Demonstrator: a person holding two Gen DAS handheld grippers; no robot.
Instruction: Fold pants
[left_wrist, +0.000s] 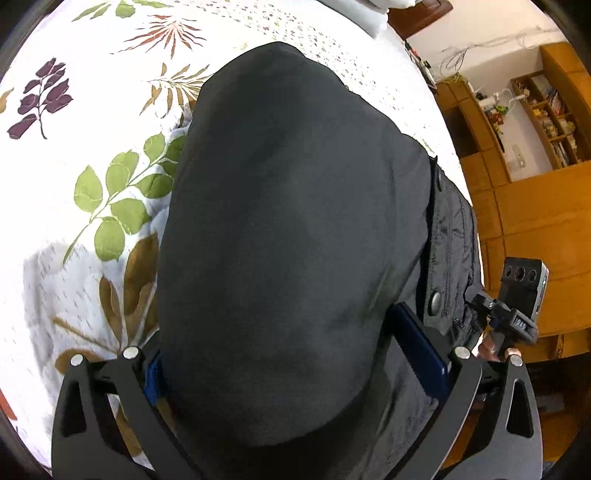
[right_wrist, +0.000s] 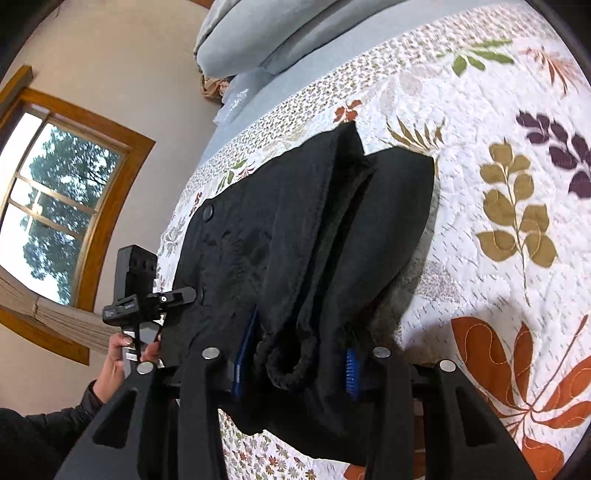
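The black pants (left_wrist: 280, 221) lie folded on the leaf-patterned bedspread (left_wrist: 92, 177), and a raised fold fills the left wrist view. My left gripper (left_wrist: 295, 369) has its blue-padded fingers on either side of that thick fold and grips it. In the right wrist view the pants (right_wrist: 295, 229) hang from my right gripper (right_wrist: 295, 365), which is shut on the bunched waistband with its black drawstring loop (right_wrist: 288, 365). A snap button (right_wrist: 207, 212) shows on the pants' left side. The left gripper (right_wrist: 147, 299) appears at the pants' left edge.
Grey pillows and bedding (right_wrist: 266, 40) lie at the bed's far end. A wood-framed window (right_wrist: 62, 199) is on the wall left of the bed. Wooden cabinets and shelves (left_wrist: 535, 147) stand to the right in the left wrist view.
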